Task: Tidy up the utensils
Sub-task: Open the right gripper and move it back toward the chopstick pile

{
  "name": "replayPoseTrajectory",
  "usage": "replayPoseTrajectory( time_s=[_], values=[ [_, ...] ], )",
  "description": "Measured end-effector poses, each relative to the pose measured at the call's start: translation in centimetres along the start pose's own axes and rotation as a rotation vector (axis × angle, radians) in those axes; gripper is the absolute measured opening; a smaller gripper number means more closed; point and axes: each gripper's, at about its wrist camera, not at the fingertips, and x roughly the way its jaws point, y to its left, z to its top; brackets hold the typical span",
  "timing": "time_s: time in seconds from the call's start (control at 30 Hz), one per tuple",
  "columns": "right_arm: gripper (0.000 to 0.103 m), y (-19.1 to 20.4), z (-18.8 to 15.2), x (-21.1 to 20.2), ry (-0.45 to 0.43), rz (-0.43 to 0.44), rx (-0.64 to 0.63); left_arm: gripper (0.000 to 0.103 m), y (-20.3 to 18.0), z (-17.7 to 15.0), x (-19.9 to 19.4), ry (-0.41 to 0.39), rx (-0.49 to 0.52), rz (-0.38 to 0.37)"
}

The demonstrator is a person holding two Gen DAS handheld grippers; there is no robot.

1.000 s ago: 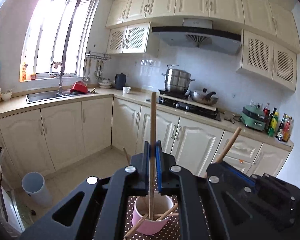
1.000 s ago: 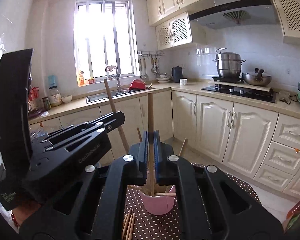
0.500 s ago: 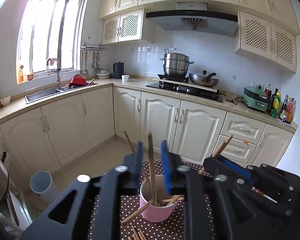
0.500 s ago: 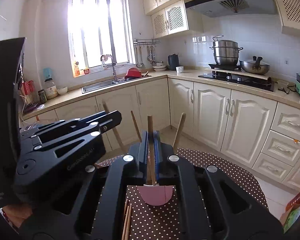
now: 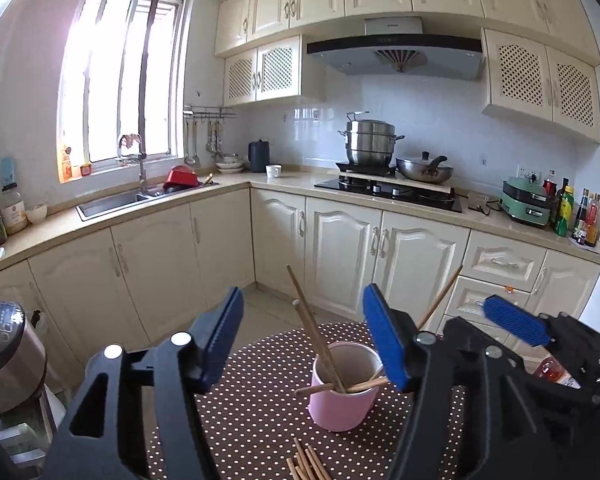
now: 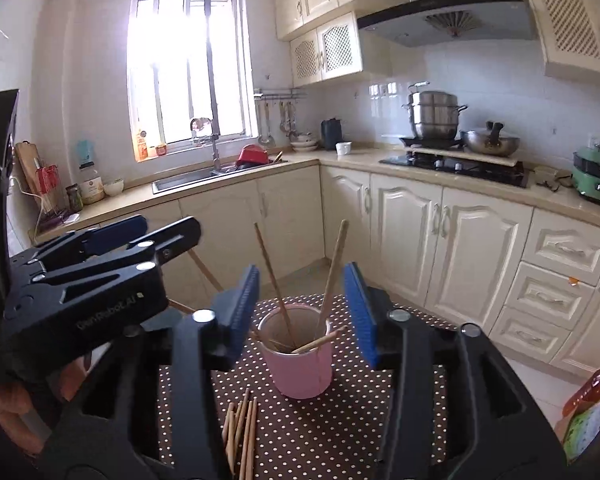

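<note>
Nearest me, loose wooden chopsticks (image 6: 241, 432) lay bundled flat on the polka-dot tablecloth (image 6: 332, 436), just before the pink cup (image 6: 298, 364), their long axes running toward it. My right gripper (image 6: 302, 312) and left gripper (image 5: 304, 344) had just been opening; both stood spread on either side of the cup, gripping nothing. In the smooth round cup, slim straight chopsticks (image 5: 320, 344) leaned tips-down, upper ends fanning outward. Beyond the cup stood cream panelled cabinets (image 5: 340, 248).
</note>
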Motion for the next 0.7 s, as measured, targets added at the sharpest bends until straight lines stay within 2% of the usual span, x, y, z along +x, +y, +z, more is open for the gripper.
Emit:
replayPoseTrajectory(
  time_s=[0.47,0.7],
  values=[
    [0.055,1.8,-0.9,-5.2,-0.071,-0.046,-0.061,0.073,0.4,-1.9,-7.1,-0.072,0.024,0.050],
    [0.055,2.5,-2.6,-6.4,-0.056,-0.050,-0.081,0.074,1.0,-4.4,-8.8,-0.046,0.013,0.052]
  ],
)
